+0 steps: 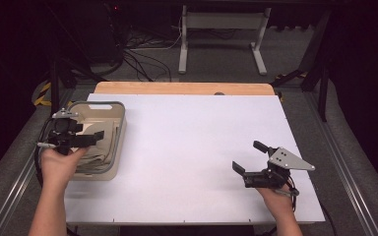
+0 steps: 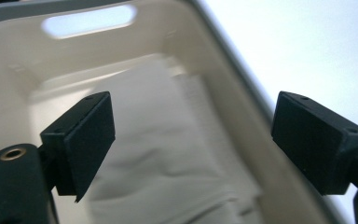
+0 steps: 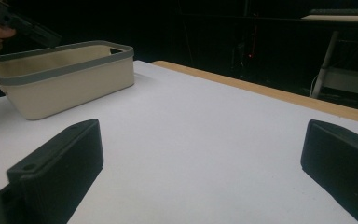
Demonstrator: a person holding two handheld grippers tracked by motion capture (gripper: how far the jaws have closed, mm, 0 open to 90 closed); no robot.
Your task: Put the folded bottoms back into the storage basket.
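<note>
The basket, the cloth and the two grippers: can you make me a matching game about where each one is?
Things:
1. basket
2. folded cloth
3. left gripper
4. right gripper

Places:
A. inside the basket
B. open over the bare white table, by its right edge
C. at the table's left edge
D. open above the basket

Pairs: 1-C, 2-A, 3-D, 4-B

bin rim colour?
Grey, on a cream bin; the rim shows best in the right gripper view.
</note>
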